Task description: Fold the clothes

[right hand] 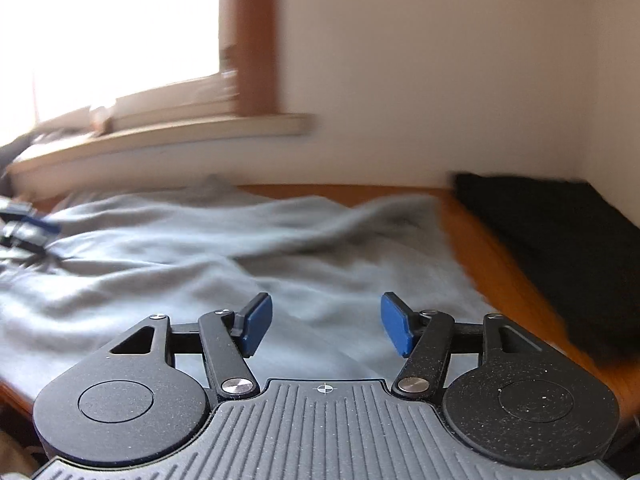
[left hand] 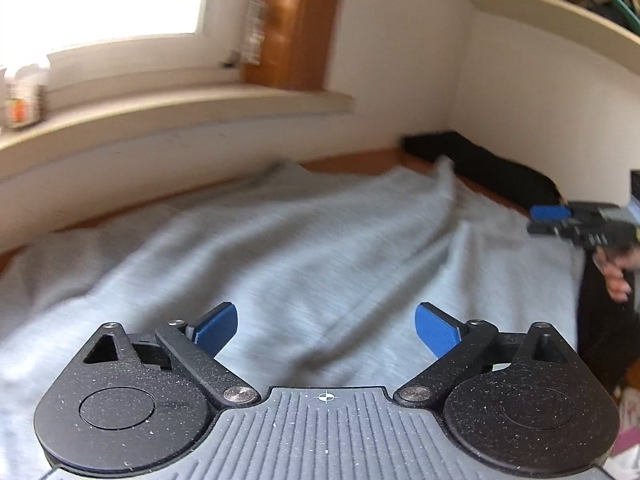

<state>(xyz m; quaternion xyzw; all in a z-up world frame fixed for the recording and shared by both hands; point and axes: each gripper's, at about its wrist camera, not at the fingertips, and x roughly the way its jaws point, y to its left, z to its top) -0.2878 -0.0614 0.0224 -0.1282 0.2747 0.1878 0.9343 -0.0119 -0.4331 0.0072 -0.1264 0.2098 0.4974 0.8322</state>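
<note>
A light grey garment [left hand: 280, 240] lies spread and rumpled over a wooden table [left hand: 352, 162]. My left gripper [left hand: 326, 330] hovers above its near part, jaws wide open, nothing between the blue pads [left hand: 218, 330]. In the right wrist view the same grey garment [right hand: 240, 248] fills the middle, and my right gripper [right hand: 326, 322] hangs over it, open and empty. The right gripper [left hand: 556, 220] also shows at the right edge of the left wrist view, held by a hand [left hand: 616, 276]. At the far left of the right wrist view I see the left gripper [right hand: 24, 226].
A folded black cloth [right hand: 560, 248] lies at the table's far right by the wall, also seen as the black cloth [left hand: 480, 168]. A window sill [left hand: 180, 114] runs behind the table with a small jar [left hand: 22, 104]. A shelf with books [left hand: 560, 8] hangs upper right.
</note>
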